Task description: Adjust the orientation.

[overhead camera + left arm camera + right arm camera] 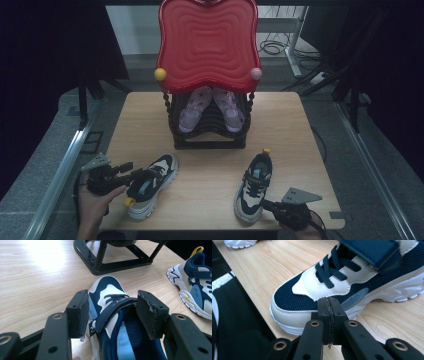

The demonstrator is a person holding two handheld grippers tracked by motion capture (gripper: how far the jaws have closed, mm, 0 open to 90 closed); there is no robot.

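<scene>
Two navy, white and light-blue child's sneakers lie on the wooden table (210,170). My left gripper (146,175) (112,312) straddles the left sneaker (150,187) (110,290) at its strap and collar. Both pads (83,312) press on the sneaker's sides, and a hand holds the gripper's body. The right sneaker (255,185) (342,282) lies toe toward me, with a yellow heel loop at its far end. My right gripper (266,204) (329,306) is shut with nothing between its jaws. Its tips sit right by that sneaker's side near the toe; I cannot tell whether they touch.
A black shoe rack (210,140) (112,265) stands at the middle back of the table under a red wavy tray (207,40). A pair of pink-purple shoes (195,107) sits inside it. The table's front edge is just behind both grippers.
</scene>
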